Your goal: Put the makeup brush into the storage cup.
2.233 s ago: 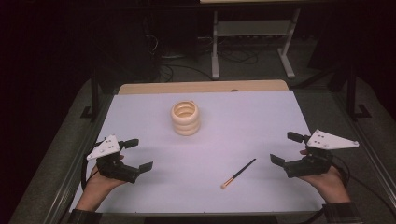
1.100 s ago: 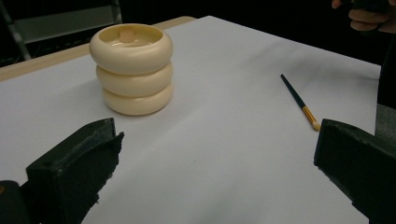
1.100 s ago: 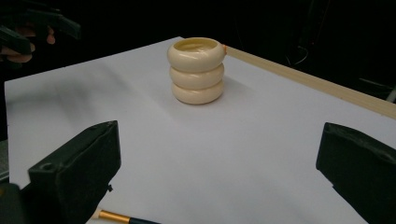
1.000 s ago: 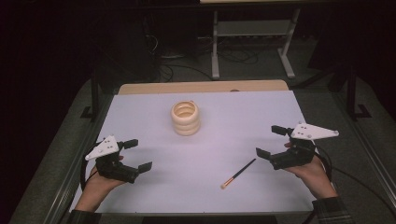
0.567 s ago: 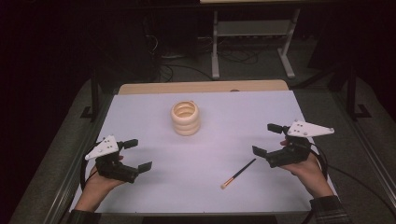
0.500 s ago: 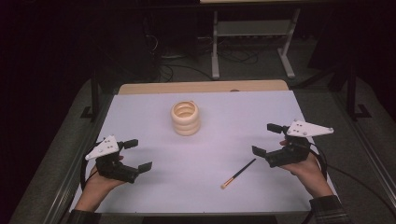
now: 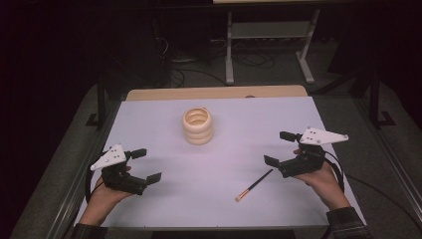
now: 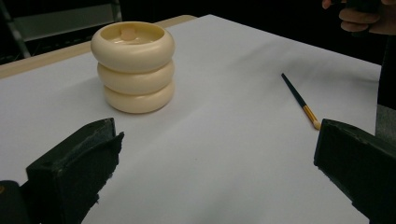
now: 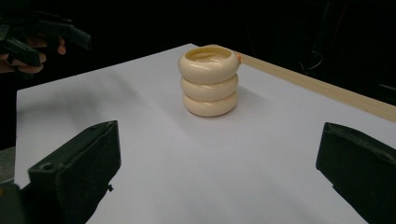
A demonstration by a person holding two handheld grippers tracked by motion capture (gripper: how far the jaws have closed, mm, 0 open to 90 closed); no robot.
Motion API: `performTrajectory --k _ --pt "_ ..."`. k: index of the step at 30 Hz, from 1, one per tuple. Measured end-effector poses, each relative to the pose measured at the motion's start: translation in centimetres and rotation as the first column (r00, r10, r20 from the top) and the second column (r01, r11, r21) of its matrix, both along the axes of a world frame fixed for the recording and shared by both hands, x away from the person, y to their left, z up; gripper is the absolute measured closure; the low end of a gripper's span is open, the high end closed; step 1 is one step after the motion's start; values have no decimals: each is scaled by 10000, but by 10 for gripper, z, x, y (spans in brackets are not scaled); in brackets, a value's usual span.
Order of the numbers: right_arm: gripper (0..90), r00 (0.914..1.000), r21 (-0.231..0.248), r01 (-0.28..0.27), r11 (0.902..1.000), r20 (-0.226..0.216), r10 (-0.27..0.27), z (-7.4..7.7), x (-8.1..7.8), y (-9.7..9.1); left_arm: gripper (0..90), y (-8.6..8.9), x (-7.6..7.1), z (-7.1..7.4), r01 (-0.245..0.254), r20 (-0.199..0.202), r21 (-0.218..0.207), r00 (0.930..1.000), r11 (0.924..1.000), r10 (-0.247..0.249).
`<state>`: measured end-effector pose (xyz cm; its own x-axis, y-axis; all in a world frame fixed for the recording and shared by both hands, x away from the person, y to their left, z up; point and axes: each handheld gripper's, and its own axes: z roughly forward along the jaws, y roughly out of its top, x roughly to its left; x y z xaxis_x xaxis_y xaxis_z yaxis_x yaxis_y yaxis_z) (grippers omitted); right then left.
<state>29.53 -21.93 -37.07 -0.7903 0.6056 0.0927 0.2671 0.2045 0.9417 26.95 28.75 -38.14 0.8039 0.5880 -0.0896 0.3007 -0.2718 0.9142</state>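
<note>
Right gripper (image 7: 281, 148) jaws apart, low over sheet (image 7: 164, 124), just beside brush (image 7: 254, 185), likely lining up grab; left gripper (image 7: 141, 165) jaws apart, idle, well apart from brush; holder (image 7: 197, 126) behind

Smooth, glossy cream holder (image 7: 197, 126) sits on a matt white paper-like sheet (image 7: 149, 124) beside a wood-look strip (image 7: 214, 92).

A cream, three-ringed ridged pot (image 7: 197, 126) is showing beside a black-handled, gold-banded, pale-tipped brush (image 7: 254, 185) on the white counter (image 7: 239, 119).
</note>
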Motion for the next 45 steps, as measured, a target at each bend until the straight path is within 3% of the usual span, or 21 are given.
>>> performTrajectory --k 31,45 --pt "0 9966 -125 -827 9965 42 827 0 9 36 0 1 0 -1 -3 -29 43 10000 10000 3" --pt "0 9921 -543 -1247 9907 31 1251 3 12 47 0 2 0 -1 -8 -23 22 10000 10000 8"
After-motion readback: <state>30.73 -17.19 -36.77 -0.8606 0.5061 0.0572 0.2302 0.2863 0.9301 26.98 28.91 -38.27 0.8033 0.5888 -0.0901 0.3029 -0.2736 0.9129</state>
